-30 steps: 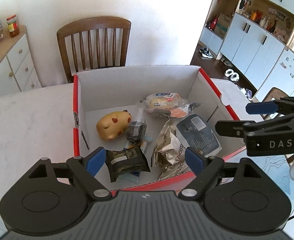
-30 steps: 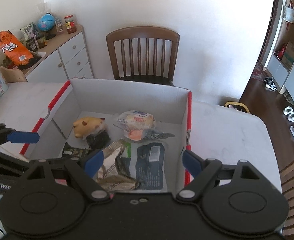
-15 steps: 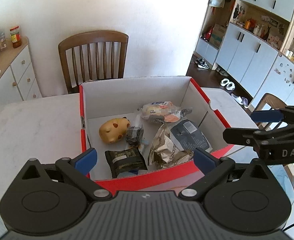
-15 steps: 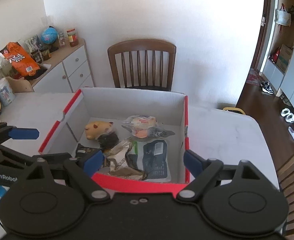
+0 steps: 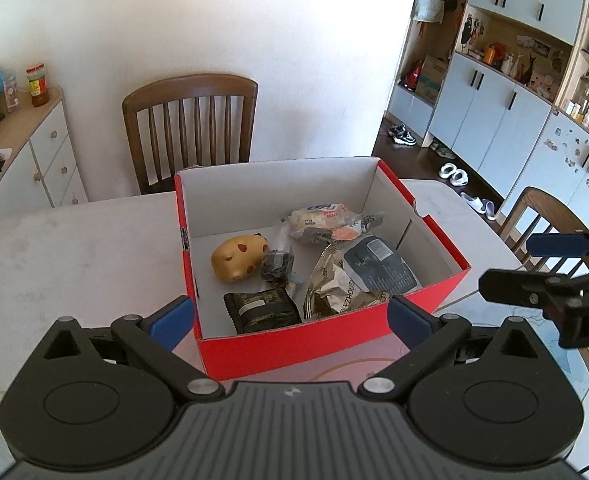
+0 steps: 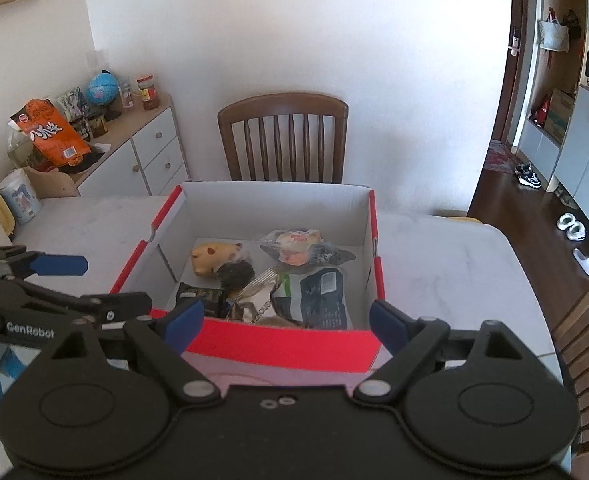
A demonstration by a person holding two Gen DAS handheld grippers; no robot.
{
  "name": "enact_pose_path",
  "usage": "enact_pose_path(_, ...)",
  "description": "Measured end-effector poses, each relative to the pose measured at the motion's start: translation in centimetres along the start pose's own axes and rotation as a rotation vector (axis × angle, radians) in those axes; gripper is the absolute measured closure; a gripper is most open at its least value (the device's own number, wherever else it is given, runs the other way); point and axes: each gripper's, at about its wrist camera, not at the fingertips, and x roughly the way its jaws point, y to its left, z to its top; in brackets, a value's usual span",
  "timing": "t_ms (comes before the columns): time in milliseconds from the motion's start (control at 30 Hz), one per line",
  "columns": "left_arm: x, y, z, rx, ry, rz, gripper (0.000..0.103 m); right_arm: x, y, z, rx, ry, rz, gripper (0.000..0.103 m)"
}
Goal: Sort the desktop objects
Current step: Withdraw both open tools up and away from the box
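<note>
The left gripper (image 5: 290, 318) is spread wide, its jaws having just been opening with nothing between them. The right gripper (image 6: 286, 320) gapes empty too. Both tilt down before the red box (image 5: 326, 346) holding snacks on the desk (image 5: 74, 248), bare all around.

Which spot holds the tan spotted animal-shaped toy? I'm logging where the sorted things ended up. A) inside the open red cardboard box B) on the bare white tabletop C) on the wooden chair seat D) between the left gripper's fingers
A: the tan spotted animal-shaped toy lies on the floor of the open red cardboard box, beside the snack packets.
</note>
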Motion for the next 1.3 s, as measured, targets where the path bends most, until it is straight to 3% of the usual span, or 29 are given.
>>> enact_pose_path(633, -4.3, 1.0, -3.1, 0.015, -0.042, -0.036, 0.000, -4.4, 1.4, -4.5, 0.049, -0.025, -0.024, 0.011)
enact_pose_path(1133, -6.4, 1.1, -7.1, 0.017, -0.099, 0.007, 0.000, -6.3, 2.6, -9.9, 0.065, -0.026, -0.058, 0.011)
enact_pose_path(1300, -6.2, 1.6, -8.6, 0.007, -0.090, 0.018, 0.000, -6.0, 2.8, -11.7, 0.069, 0.009, -0.041, 0.011)
